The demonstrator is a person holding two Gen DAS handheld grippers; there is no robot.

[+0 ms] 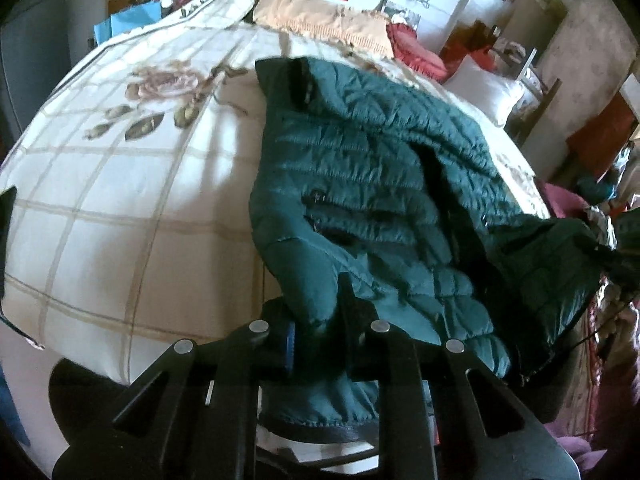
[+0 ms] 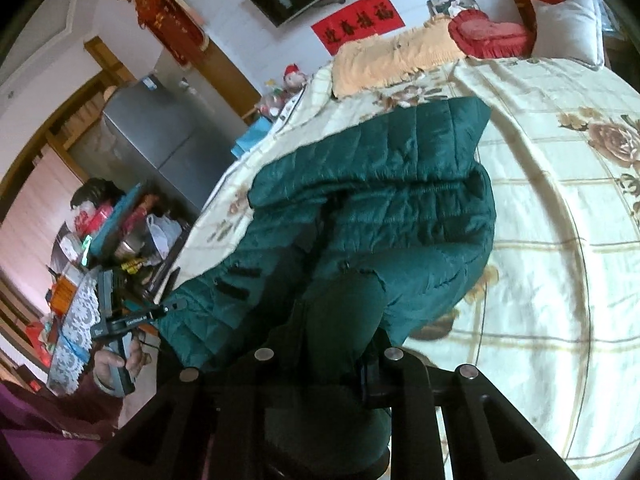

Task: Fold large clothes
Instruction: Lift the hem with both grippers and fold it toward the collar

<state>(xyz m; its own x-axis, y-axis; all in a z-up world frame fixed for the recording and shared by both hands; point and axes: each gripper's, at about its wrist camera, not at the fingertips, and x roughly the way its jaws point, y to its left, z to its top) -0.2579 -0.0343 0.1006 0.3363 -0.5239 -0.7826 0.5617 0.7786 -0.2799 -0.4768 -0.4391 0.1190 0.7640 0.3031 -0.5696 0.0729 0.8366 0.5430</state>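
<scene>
A dark green quilted jacket lies on a bed with a cream floral checked cover. My left gripper is shut on the jacket's near edge, with fabric bunched between its fingers. In the right wrist view the jacket stretches across the bed cover. My right gripper is shut on another part of its near edge, and fabric hides the fingertips. The left gripper, held in a hand, shows at the jacket's left end.
An orange blanket, a red heart cushion and a white pillow lie at the bed's far end. A grey fridge and a cluttered table stand left of the bed.
</scene>
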